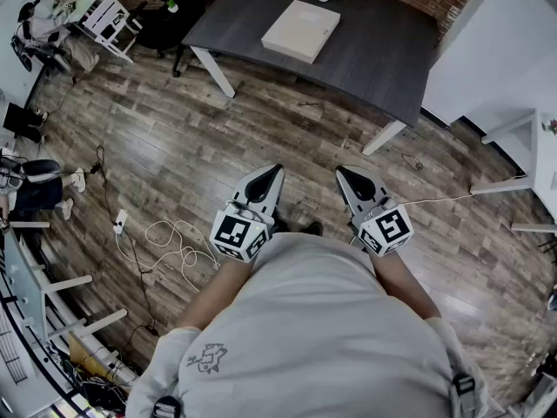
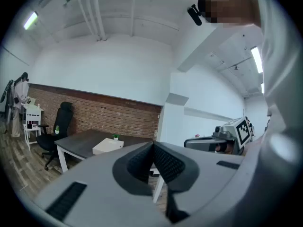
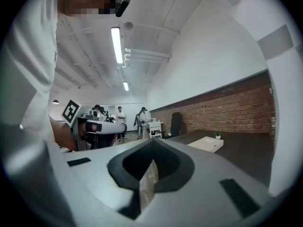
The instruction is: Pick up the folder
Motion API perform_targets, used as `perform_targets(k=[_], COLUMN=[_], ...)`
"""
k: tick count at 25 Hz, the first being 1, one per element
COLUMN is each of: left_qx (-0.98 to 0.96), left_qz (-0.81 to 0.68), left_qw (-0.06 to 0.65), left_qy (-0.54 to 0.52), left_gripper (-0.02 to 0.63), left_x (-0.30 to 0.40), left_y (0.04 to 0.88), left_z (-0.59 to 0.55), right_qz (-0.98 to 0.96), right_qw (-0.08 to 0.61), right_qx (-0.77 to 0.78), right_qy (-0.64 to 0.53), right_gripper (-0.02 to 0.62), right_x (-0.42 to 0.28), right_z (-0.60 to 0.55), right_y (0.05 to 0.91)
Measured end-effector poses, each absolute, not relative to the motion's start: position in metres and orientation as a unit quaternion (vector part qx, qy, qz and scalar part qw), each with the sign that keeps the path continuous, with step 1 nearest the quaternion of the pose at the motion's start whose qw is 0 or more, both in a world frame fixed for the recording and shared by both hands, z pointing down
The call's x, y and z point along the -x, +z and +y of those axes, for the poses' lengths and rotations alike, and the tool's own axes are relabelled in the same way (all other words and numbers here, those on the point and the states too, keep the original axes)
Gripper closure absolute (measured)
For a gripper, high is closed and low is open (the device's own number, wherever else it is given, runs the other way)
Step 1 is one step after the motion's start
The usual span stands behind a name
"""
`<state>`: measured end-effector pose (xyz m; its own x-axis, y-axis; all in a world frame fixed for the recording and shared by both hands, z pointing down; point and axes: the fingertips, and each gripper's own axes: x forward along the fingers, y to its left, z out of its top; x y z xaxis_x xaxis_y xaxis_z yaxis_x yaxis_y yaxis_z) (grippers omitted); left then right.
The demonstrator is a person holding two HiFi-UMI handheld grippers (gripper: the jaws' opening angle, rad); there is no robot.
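The pale beige, flat rectangular folder (image 1: 301, 30) lies on the dark grey table (image 1: 383, 59), well ahead of the 2 grippers, about midway between their lines; left gripper (image 1: 271, 175) and right gripper (image 1: 346, 175) are clenched, empty; neither seems nearer, so either could reach forward

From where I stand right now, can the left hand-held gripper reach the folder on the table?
Probably not: the folder lies on the table across bare floor from the left hand-held gripper, whose jaws are shut. Nothing blocks the way; step closer.
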<state>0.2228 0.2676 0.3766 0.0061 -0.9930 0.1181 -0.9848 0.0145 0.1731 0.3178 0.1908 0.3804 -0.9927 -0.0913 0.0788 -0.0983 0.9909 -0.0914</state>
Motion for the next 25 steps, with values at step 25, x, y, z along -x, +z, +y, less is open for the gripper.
perform_targets(k=[25], left_qx=[-0.699], left_qz=[-0.707], left_qw=[0.105], left_qy=[-0.035], left_gripper=[0.595], left_x=[-0.157], left_y=[0.38], left_z=[0.255], right_qz=[-0.998], right_qw=[0.037], right_qx=[-0.04], right_qy=[0.042], right_gripper=[0.59], right_x=[-0.25], right_z=[0.175], right_y=[0.378])
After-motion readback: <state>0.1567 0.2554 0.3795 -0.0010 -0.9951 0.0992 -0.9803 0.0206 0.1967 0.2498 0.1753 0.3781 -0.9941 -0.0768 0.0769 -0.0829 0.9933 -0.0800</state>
